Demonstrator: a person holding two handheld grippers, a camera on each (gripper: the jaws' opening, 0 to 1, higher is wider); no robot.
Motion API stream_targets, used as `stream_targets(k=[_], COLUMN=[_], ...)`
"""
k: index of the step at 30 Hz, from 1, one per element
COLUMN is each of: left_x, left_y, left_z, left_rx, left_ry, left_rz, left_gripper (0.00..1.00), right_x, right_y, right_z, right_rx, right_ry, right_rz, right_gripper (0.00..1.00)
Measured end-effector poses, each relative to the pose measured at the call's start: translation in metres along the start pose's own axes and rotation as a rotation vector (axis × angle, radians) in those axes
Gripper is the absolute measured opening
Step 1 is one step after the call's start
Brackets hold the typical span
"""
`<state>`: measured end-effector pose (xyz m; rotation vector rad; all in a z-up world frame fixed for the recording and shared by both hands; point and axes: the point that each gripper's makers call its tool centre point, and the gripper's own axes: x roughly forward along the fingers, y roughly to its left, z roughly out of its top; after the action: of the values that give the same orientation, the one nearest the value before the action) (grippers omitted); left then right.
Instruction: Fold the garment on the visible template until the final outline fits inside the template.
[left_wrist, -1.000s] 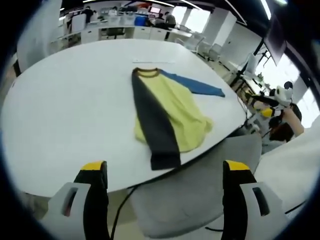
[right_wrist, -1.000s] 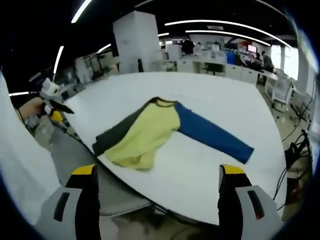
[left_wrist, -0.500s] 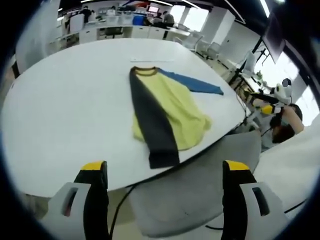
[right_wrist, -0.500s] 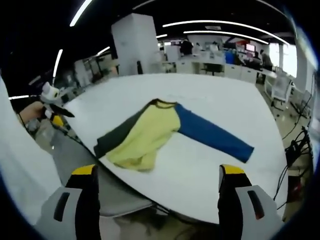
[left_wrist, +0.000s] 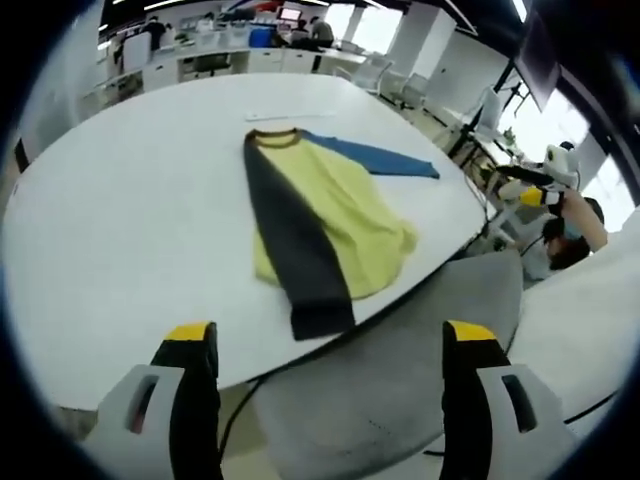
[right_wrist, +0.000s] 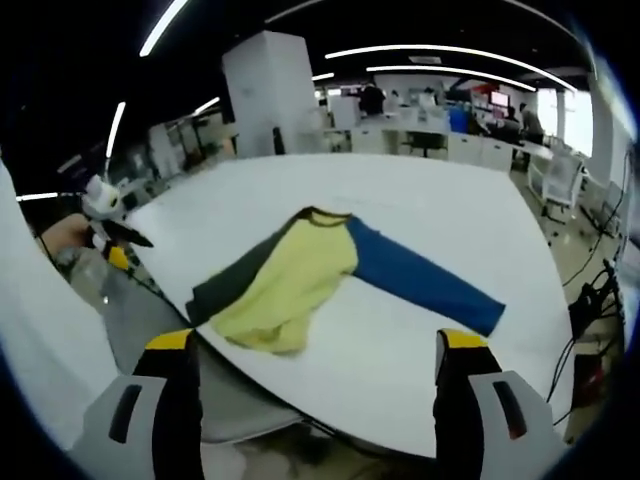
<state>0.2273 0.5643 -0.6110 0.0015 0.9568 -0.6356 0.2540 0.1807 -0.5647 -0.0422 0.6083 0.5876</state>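
Note:
A long-sleeved shirt (left_wrist: 325, 205) with a yellow body, one dark grey sleeve and one blue sleeve lies on the white round table (left_wrist: 120, 220). The grey sleeve is folded over the body and runs to the near table edge; the blue sleeve (right_wrist: 425, 280) stretches out flat. My left gripper (left_wrist: 325, 350) is open, held off the table before its near edge. My right gripper (right_wrist: 315, 355) is open too, short of the table edge, with the shirt (right_wrist: 290, 275) ahead. The other gripper (left_wrist: 545, 185) shows at the right of the left gripper view, and at the left of the right gripper view (right_wrist: 105, 225).
A grey chair back (left_wrist: 400, 370) sits below the near table edge between my left jaws. A thin strip (left_wrist: 285, 115) lies on the table beyond the collar. Desks, chairs and people fill the office behind. Cables (right_wrist: 590, 300) hang at the right.
Both views have shifted a little: the left camera has swung so the shirt sits slightly left and higher; the right camera has dipped slightly. The shirt itself has not moved.

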Motion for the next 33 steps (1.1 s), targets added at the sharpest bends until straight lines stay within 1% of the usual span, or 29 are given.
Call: stream_targets(k=[4,7,11,15,22,29,33], left_x=[0.007,0.011,0.016,0.023,0.034,0.044,0.049], left_y=[-0.001,0.003,0.008,0.012,0.014,0.022,0.025], left_z=[-0.004,-0.006,-0.007,-0.010,-0.013,-0.019,-0.024], left_rx=[0.004,0.003,-0.018,-0.020,-0.028,-0.034,-0.048], left_ry=[0.015,0.022,0.022,0.044,0.062,0.082,0.089], left_rz=[-0.010,-0.010,-0.016,-0.019,-0.033,-0.021,-0.024], left_gripper=[0.85,0.84,0.81,0.80,0.77,0.73,0.70], right_x=[0.002,0.004,0.008,0.011,0.017,0.021,0.021], right_y=[-0.002,-0.002,-0.003,-0.005,-0.006,-0.003,-0.003], right_z=[-0.001,0.002,0.002,0.001,-0.001,-0.004,-0.002], right_rx=[-0.007,0.004,0.004,0.008,0.018,0.021,0.032], right_ry=[0.008,-0.001,0.002,0.004,0.009,0.021,0.013], right_rz=[-0.005,0.000,-0.001,0.000,0.001,0.012,0.013], right_gripper=[0.97,0.97,0.97,0.97,0.97,0.97,0.96])
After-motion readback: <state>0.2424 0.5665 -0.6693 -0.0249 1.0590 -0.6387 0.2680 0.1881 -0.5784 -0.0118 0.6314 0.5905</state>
